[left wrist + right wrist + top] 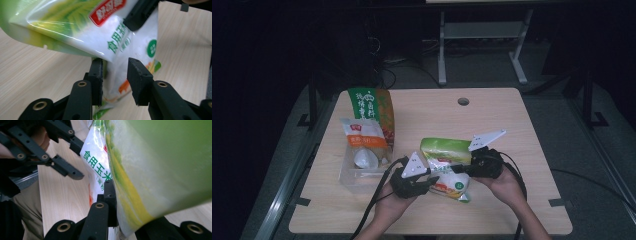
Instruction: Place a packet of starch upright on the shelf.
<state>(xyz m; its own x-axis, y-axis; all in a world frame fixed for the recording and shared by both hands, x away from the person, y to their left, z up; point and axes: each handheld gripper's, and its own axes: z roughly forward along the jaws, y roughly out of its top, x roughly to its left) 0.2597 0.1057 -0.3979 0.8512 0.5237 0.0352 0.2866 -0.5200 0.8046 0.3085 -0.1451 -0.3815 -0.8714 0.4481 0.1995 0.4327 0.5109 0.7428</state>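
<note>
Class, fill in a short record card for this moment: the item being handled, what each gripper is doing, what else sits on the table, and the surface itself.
Item handled: green and white bag, raised off the table
Right gripper: shut on the bag
Left gripper: jaws open either side of the bag's lower end
Other items: two bags leaning in a clear bin at the left
Surface: light wooden table
</note>
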